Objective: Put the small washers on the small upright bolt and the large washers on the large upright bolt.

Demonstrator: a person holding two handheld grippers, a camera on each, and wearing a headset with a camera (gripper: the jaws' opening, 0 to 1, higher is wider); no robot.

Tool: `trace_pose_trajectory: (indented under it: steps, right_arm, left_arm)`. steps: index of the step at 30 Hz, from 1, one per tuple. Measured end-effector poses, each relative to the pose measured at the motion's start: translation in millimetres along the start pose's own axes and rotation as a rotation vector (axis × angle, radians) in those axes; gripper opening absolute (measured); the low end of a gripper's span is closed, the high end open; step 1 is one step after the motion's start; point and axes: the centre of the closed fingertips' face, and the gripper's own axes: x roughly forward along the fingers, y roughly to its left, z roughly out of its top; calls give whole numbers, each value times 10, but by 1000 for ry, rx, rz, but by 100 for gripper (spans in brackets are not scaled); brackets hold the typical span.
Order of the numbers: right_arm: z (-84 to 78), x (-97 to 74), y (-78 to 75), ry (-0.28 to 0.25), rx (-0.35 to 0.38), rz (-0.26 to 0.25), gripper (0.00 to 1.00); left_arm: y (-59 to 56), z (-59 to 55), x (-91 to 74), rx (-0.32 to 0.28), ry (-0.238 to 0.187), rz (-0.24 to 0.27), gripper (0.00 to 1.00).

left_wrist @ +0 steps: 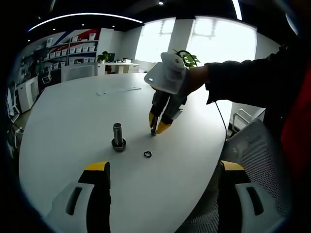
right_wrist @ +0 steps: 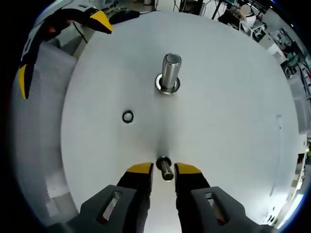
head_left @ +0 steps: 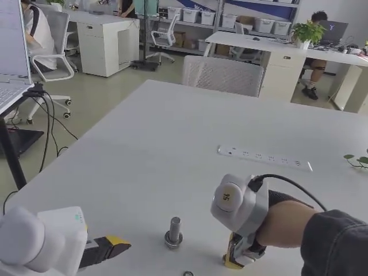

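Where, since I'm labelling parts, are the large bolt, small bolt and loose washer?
large bolt (right_wrist: 171, 65): right gripper view, threaded shaft.
small bolt (right_wrist: 165, 168): right gripper view, top end.
washer (right_wrist: 128, 116): right gripper view, its middle.

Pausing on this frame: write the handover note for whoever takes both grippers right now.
Left gripper: jaws wide open, empty, above the near edge of the table.
Right gripper: jaws narrow on either side of the small upright bolt; contact unclear.
Large upright bolt stands apart, with a ring at its base, washer or bolt head I cannot tell.
One loose washer lies flat between the bolts.
Done: seated washers cannot be counted.
Left: thread the loose washer onto its matching bolt.
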Motion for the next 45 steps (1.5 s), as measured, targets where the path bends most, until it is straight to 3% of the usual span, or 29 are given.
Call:
trace_pose_trajectory:
  steps: [13,15,33,45]
  right_arm:
    - [-41,-72,-27,-20,38,-8,29]
    - [-42,-85,-25,-34,55,-6,36]
    - [-172,-215,-17,-38,66,-39,35]
    - [-300,-260,133,-42,89,-34,35]
  left_arm:
    - [-5,10,-2,3,-1,-2,92]
    - [-6,15,-2,4,-2,-1,92]
    - [-19,42,11,13,-4,-9,92]
    - [-39,54,21,18,-6,-16,92]
